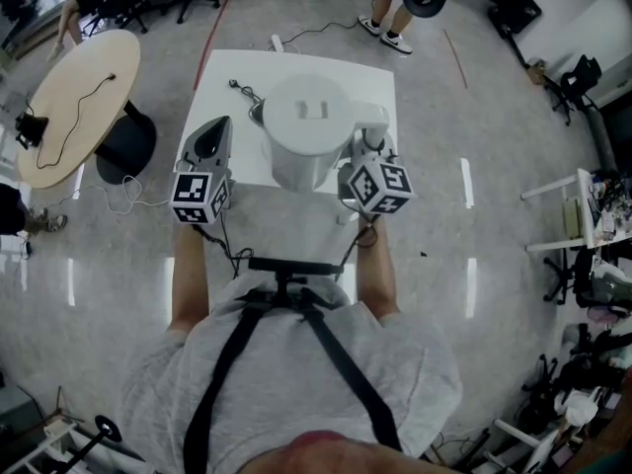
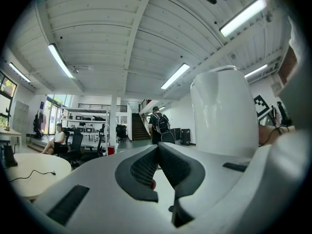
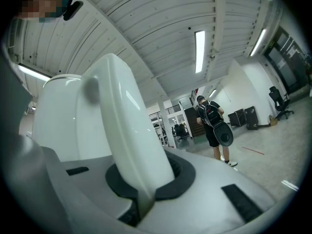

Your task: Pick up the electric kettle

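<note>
Right gripper point(image 3: 145, 183) is clamped tight on the handle point(image 3: 119, 126) of the white kettle point(image 1: 304, 126), which is over the white table point(image 1: 225, 87). Left gripper point(image 2: 157, 151) is closed and empty, just beside the kettle

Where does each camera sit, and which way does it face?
Head view: on the person's head, facing steeply down at the kettle on the table; chest, forearms, left claw and right claw show.
Left gripper view: on the left claw, looking level along its shut, empty jaws; kettle at right.
Right gripper view: on the right claw, looking level along jaws shut on the handle.
Shared: both gripper views show the kettle and a backpack wearer.
</note>
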The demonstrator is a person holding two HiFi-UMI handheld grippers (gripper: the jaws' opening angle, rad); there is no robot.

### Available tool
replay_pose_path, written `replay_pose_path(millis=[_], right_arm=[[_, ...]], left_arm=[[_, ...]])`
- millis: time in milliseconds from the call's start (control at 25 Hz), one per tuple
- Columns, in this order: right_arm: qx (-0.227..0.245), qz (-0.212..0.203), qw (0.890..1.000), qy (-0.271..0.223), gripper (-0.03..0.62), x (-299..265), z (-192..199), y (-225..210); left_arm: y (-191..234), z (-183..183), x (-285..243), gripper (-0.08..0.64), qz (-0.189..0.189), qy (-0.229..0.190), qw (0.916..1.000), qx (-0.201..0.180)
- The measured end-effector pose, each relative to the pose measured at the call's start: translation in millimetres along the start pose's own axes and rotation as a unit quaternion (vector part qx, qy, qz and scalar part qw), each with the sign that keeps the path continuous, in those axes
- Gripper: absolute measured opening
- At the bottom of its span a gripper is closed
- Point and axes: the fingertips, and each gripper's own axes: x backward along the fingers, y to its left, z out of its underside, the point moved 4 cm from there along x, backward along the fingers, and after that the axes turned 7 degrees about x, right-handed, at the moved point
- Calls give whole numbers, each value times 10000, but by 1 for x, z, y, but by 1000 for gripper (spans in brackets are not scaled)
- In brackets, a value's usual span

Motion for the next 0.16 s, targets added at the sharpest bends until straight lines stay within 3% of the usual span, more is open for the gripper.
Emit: replay_pose_path(millis=[160], right_arm=[[10,-4,10000,-4,8,-3,0,2]], left_arm=[[5,1,1,8,-30,27,10000,-11]])
